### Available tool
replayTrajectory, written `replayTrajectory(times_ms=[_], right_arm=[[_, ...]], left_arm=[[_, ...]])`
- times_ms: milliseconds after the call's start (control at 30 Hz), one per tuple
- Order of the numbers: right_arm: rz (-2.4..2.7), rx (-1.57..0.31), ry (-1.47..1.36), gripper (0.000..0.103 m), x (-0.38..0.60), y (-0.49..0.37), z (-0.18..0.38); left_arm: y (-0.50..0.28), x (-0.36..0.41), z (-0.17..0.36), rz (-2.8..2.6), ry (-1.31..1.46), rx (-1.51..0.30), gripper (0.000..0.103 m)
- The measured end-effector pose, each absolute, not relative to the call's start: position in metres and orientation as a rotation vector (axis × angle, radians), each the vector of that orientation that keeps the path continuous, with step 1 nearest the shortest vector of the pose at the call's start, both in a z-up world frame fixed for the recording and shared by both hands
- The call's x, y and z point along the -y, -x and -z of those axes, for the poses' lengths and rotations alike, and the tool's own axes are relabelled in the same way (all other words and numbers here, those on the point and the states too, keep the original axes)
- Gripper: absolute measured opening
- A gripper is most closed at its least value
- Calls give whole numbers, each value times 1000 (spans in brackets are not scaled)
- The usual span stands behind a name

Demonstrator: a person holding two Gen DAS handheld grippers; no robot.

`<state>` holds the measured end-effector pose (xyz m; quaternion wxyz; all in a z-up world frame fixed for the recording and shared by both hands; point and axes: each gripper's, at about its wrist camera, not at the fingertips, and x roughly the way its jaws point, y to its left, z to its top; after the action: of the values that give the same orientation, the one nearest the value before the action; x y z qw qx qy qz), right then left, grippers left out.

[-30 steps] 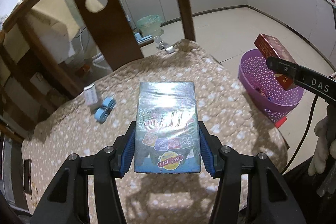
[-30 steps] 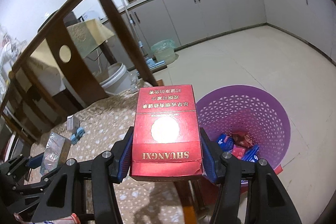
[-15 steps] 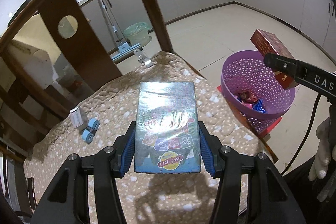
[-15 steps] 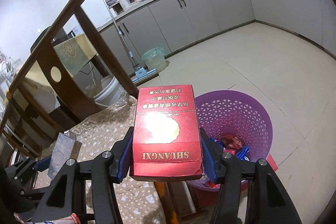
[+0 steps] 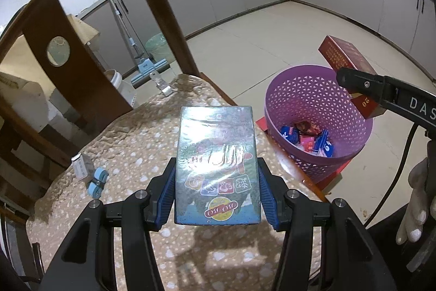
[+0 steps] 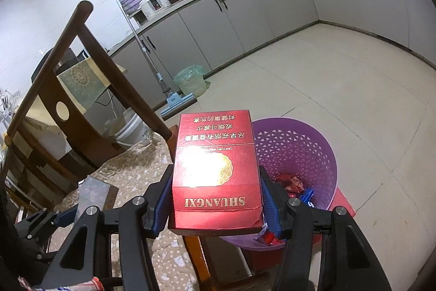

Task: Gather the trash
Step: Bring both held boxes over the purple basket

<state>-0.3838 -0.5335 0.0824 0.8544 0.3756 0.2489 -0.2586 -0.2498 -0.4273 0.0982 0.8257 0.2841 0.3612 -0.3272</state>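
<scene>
My left gripper [image 5: 216, 195] is shut on a shiny blue card box [image 5: 216, 162], held above the cushioned chair seat [image 5: 130, 149]. My right gripper [image 6: 216, 198] is shut on a red cigarette box [image 6: 215, 171], held beside the near rim of the purple basket [image 6: 305, 152]. In the left wrist view the red cigarette box [image 5: 346, 67] hangs over the right rim of the purple basket [image 5: 313, 111], which holds several wrappers. In the right wrist view the blue card box [image 6: 94, 192] shows at lower left.
A small white box [image 5: 80, 168] and a blue roll [image 5: 96, 180] lie on the seat's left side. The wooden chair back [image 5: 81, 64] rises behind the seat. A mop [image 5: 148, 67] and a green bucket [image 6: 190, 79] stand by the grey cabinets [image 6: 245, 26].
Both grippers have risen and shifted right towards the basket with their boxes still held. More of the basket's inside shows in the left wrist view.
</scene>
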Motion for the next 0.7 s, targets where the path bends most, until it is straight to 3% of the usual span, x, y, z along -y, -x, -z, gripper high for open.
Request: replayTrajectory(times_ms=[700], right_arm=[[604, -535, -892, 61, 563, 389, -59]], left_arm=[[246, 467, -93, 766, -621, -778, 53]])
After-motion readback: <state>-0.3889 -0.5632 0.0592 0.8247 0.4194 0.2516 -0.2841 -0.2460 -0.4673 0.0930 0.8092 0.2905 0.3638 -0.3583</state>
